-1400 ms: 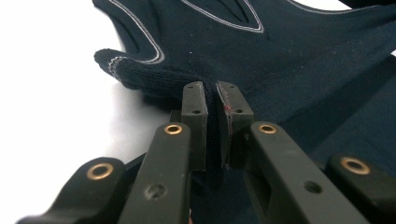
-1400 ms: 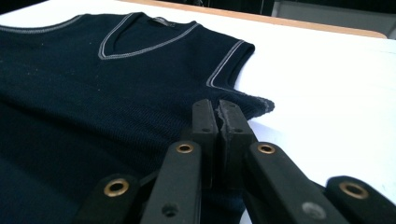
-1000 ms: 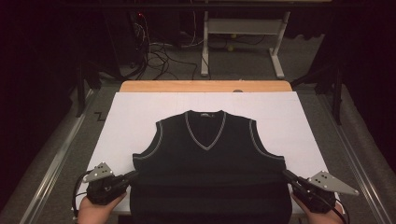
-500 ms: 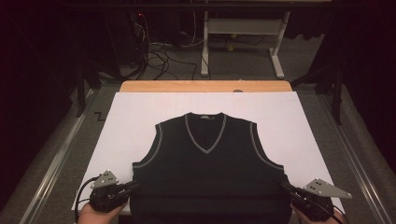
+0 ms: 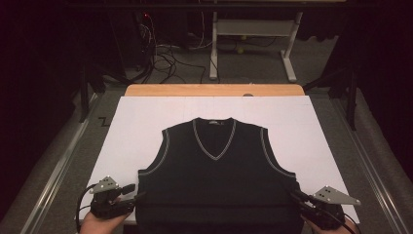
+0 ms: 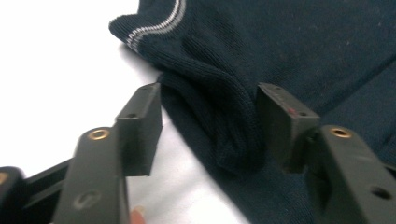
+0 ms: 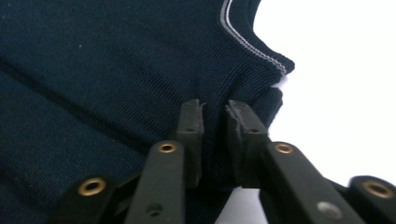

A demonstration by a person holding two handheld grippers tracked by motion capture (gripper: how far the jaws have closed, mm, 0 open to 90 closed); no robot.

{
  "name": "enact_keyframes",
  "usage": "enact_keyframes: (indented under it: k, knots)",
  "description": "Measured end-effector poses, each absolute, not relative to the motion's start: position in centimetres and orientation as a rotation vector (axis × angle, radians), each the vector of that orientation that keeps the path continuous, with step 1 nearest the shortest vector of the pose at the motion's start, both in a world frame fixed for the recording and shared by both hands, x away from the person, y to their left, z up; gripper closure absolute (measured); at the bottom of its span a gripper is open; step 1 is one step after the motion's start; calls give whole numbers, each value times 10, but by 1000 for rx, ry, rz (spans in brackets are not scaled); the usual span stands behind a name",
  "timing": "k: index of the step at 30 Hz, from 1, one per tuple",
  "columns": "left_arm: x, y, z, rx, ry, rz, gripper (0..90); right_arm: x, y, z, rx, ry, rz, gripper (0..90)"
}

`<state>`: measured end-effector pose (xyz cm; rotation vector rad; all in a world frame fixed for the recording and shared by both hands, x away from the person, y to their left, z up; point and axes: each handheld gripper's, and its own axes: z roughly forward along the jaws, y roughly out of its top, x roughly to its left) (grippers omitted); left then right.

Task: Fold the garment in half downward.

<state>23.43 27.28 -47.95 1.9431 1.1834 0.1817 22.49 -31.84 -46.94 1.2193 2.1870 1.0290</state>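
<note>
A dark navy sleeveless V-neck vest [image 5: 216, 180] with pale trim lies flat on a white sheet [image 5: 146, 126], its hem toward me. My left gripper [image 5: 134, 192] is at the vest's lower left side. Its jaws have just been opening and stand wide apart in the left gripper view [image 6: 210, 107], with a raised fold of the vest [image 6: 233, 135] loose between them. My right gripper [image 5: 295, 195] is at the lower right side. Its jaws have just been opening too and stand narrowly apart [image 7: 215, 109], with a ridge of the vest [image 7: 93, 70] between the pads.
The sheet covers a wooden table whose far edge [image 5: 214, 90] shows beyond it. Metal rails [image 5: 58, 170] run along both sides. Behind the table, cables [image 5: 165, 53] and a white stand [image 5: 253, 29] sit on the dark floor.
Both grippers have shifted slightly toward the near edge. The left jaws have spread apart off the vest's side, and the right jaws have parted a little.
</note>
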Motion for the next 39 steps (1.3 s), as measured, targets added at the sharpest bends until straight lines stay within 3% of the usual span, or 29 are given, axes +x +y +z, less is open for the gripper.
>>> enact_keyframes:
  k: [3,4,5,6,8,9,10,14,18,19,20,23,39]
  knots:
    - [235,274,-477,1923,1164,224,302,226,-321,-468,1253,2154,1077,645]
    - [236,275,-476,1912,1158,235,265,227,-323,-467,1256,2124,1096,574]
    - [237,276,-476,1904,1152,243,265,227,-323,-467,1256,2124,1096,574]
    - [241,278,-475,1889,1149,264,225,229,-325,-467,1255,2094,1123,497]
    - [243,281,-475,1877,1152,301,167,231,-326,-467,1265,2061,1143,428]
    - [243,281,-475,1877,1152,301,143,231,-326,-467,1265,2061,1143,428]
    - [244,283,-475,1867,1157,312,128,231,-328,-467,1284,2036,1164,357]
    - [245,291,-475,1820,1176,328,107,231,-330,-467,1293,1996,1189,260]
    - [246,295,-473,1801,1189,352,0,237,-328,-465,1297,1959,1194,144]
    - [246,295,-472,1798,1189,357,0,237,-328,-465,1297,1959,1194,144]
    - [246,295,-472,1792,1189,362,0,240,-326,-464,1290,1945,1200,83]
    - [247,296,-470,1779,1198,392,0,244,-324,-463,1284,1935,1191,7]
    - [281,282,-448,1792,1187,405,0,280,-307,-452,1232,1958,1175,3]
